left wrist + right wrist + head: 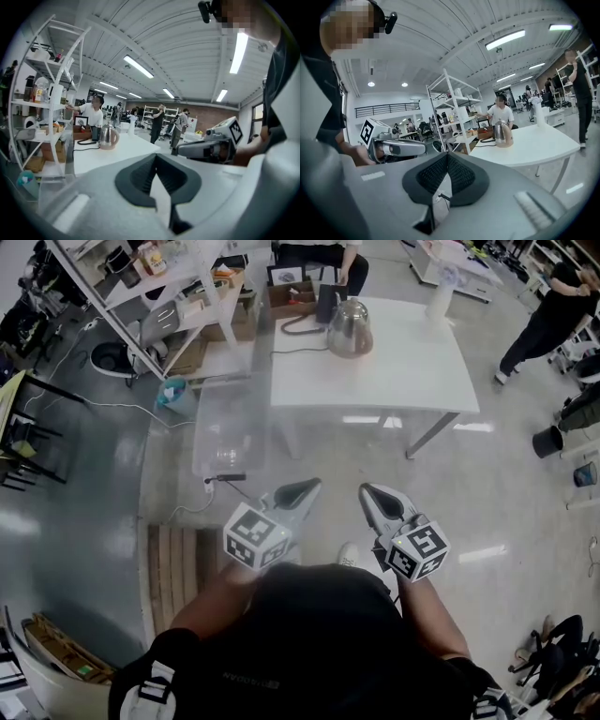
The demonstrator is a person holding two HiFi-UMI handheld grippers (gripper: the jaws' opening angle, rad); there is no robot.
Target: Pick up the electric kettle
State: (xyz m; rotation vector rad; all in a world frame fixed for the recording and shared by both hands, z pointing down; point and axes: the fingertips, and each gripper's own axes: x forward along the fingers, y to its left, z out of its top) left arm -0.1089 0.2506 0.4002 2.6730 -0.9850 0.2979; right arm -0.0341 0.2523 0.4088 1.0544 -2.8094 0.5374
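Low in the frame, my left hand-held gripper (pixel 302 487) and right hand-held gripper (pixel 372 493) sit side by side, both clenched on nothing. Farther off, at top centre, the electric kettle (pixel 350 329) stands on the white tabletop (pixel 403 371).

My rig: black short-sleeved shirt (pixel 319 643); grey left gripper (pixel 300 490) and right gripper (pixel 374 494), black-padded, each bearing a black-and-white marker cube (pixel 255 536).
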